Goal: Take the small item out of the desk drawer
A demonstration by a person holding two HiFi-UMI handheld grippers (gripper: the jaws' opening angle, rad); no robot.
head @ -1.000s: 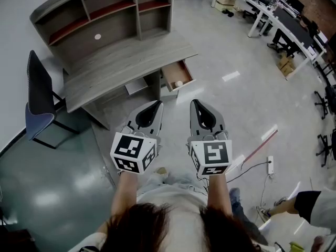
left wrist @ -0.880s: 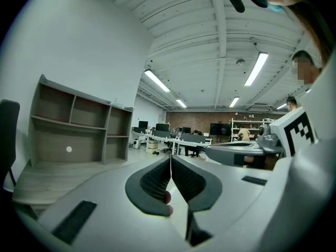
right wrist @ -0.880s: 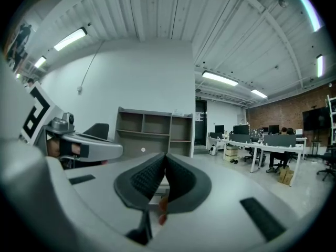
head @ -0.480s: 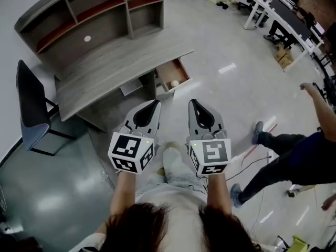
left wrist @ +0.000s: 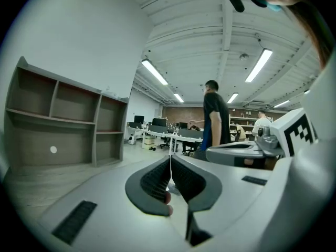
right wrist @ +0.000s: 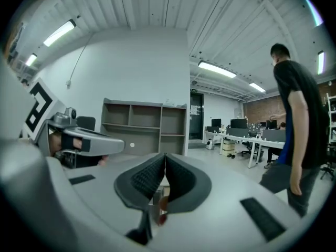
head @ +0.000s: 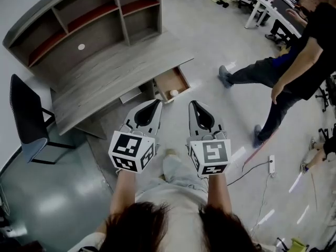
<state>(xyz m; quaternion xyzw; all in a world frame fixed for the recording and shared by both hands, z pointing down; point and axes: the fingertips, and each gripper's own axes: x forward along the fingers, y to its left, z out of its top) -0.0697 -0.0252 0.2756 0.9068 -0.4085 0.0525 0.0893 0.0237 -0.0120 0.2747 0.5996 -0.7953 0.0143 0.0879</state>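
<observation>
Grey jaws pinched together on both the left gripper (head: 157, 105) and right gripper (head: 193, 105), nothing held. Just ahead, the open drawer (head: 167, 81) under the desk (head: 105, 72) holds the small item (head: 174, 93), pale, maybe a ball.

open desk drawer (head: 168, 80), small pale item (head: 174, 93) inside

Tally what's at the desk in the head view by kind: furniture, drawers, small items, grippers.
Desk: 1
Chair: 1
Open drawer: 1
Small pale item in the drawer: 1
Grippers: 2, left gripper and right gripper
Total: 6
</observation>
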